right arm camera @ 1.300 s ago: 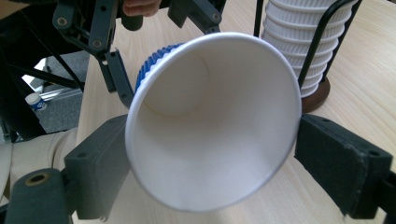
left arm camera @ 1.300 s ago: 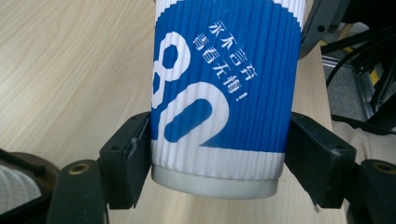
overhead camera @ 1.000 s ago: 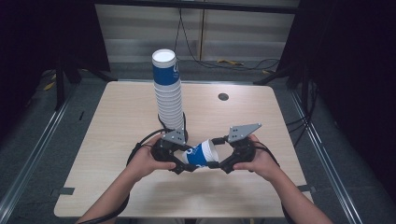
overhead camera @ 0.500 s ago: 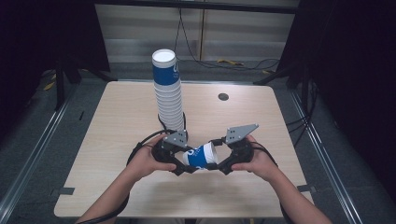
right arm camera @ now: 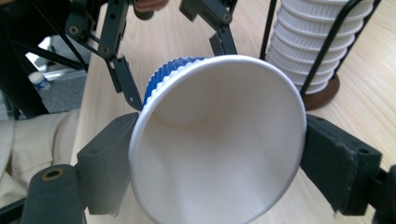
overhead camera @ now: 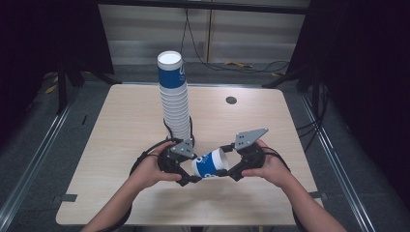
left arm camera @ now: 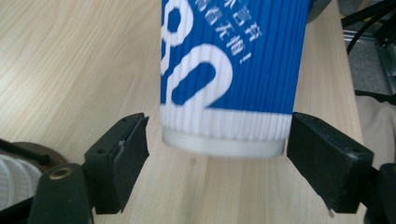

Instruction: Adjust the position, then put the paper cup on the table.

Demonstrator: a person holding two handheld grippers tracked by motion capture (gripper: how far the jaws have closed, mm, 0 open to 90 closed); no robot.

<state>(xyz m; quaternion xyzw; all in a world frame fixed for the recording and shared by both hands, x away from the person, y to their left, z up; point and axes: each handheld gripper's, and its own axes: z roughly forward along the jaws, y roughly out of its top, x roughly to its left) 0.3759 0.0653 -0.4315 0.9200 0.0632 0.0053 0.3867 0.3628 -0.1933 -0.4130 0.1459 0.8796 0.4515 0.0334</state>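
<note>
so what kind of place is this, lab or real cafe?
Likely a lab recording rig, not a cafe: a bare wooden table ringed by dark curtains, loose cables on the floor, and one tall cup stack in a wire holder.

A tall stack of blue paper cups in a black wire holder stands mid-table, just behind the left gripper, blocking passage straight ahead. A single cup lies between the left gripper and the right gripper. The wooden table lies bare to the left, right and near edge.
</note>
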